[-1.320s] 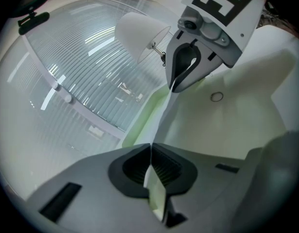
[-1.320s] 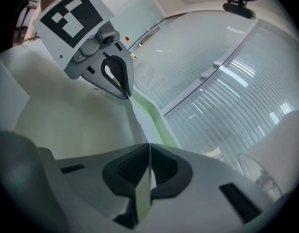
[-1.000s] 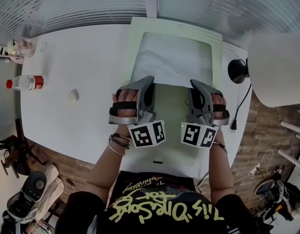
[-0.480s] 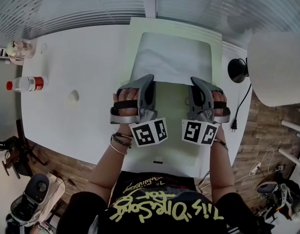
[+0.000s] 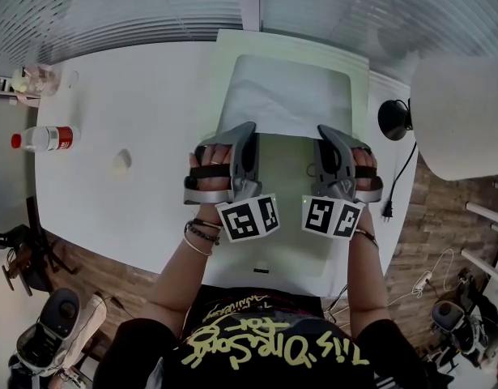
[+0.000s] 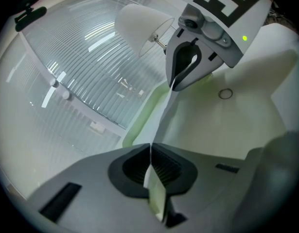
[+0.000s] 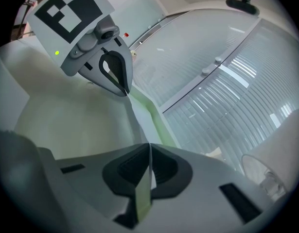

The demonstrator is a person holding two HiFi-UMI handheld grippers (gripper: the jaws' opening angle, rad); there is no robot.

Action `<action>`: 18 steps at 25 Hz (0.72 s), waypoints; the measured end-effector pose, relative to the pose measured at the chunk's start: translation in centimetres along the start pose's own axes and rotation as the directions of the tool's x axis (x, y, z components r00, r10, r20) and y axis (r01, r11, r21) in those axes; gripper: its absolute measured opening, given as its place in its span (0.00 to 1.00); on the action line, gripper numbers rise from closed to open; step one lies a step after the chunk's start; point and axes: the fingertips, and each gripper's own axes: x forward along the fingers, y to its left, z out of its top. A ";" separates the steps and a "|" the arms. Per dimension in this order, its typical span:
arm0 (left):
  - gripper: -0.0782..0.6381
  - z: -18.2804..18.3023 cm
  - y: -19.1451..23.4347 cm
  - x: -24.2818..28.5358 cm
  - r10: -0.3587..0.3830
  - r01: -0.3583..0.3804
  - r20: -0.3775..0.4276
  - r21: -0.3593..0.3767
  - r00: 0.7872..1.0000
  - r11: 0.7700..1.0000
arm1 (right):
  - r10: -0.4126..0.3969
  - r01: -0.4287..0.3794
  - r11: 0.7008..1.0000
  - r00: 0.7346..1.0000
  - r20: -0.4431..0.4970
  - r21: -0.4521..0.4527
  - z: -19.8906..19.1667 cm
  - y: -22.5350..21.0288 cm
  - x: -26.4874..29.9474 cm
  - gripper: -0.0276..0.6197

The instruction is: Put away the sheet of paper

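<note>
A white sheet of paper (image 5: pixel 285 100) lies over a pale green folder (image 5: pixel 361 96) on the white table. Its near edge is lifted and pinched at both corners. My left gripper (image 5: pixel 248 130) is shut on the near left corner, and the paper's edge runs between its closed pads (image 6: pixel 150 148). My right gripper (image 5: pixel 322 133) is shut on the near right corner in the same way (image 7: pixel 149 148). Each gripper view shows the other gripper, the right one (image 6: pixel 176 84) and the left one (image 7: pixel 124 89), holding the same taut paper edge (image 6: pixel 163 123).
A bottle with a red label (image 5: pixel 41 138) lies at the table's left end, with a small white lump (image 5: pixel 121 160) nearer the middle. A black lamp base (image 5: pixel 393 117), its cable (image 5: pixel 400 178) and a big white shade (image 5: pixel 459 112) stand at the right. A glass wall with blinds is behind.
Both grippers have edged slightly away from the person, carrying the paper's near edge with them. Both stay shut.
</note>
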 end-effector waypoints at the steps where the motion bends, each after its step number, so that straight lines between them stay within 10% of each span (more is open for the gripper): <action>1: 0.12 0.0 0.0 0.0 0.000 0.000 -0.003 -0.001 1.000 1.000 | 0.000 0.000 1.000 1.000 -0.001 0.000 -0.1 0.0 0.0 0.05; 18: 0.12 -0.2 0.1 0.8 -0.010 0.010 -0.050 0.002 0.999 1.000 | -0.006 0.006 1.000 1.000 -0.002 -0.006 -0.2 -0.3 0.7 0.05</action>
